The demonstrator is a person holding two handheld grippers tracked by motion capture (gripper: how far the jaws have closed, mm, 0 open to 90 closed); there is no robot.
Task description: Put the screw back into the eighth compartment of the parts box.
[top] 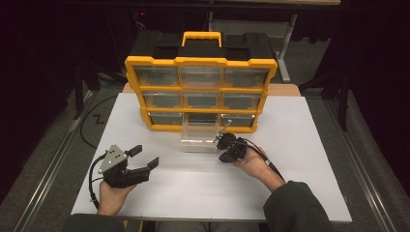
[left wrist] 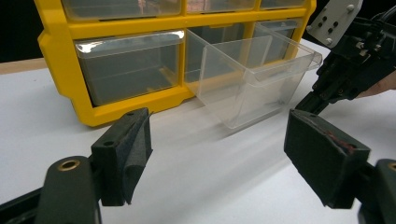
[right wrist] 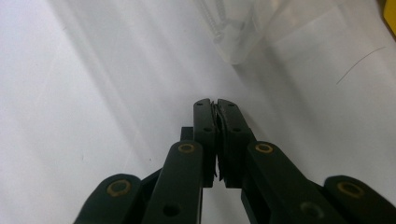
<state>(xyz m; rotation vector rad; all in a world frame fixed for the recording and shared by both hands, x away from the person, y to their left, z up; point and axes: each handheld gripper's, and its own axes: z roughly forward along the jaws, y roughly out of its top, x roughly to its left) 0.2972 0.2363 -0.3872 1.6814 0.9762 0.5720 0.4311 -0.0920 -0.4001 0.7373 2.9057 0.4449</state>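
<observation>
1. While it sits pulled clear of the bottom middle slot, the clear drawer (top: 199, 137) rests on the white table (top: 290, 193) just ahead of the right tongs (top: 223, 140), its near right corner close by their tips; whether they touch it cannot be told. In the right gripper view a screw (right wrist: 215, 23) shows through the drawer's wall, ahead of and above the tips.
2. Right tongs: jaws pressed flat together, nothing between them, pointing toward the drawer's corner.
3. Left tongs (top: 143, 157): jaws wide apart and empty, well to the left of the drawer, which lies ahead of them and off to the right in the left gripper view (left wrist: 254, 74).
4. Yellow organizer (top: 200, 92): stands directly behind the drawer, farther from both tongs; its other clear drawers look seated, the bottom middle slot open.
5. Step in hand, as judged: sliding the drawer home. To do it well, square the drawer with its slot first, since it looks slightly skewed; push with the closed right tips low and central on the front wall; keep it flat so the screw stays inside.
6. Left tongs could steady the organizer's frame if it shifts back.
</observation>
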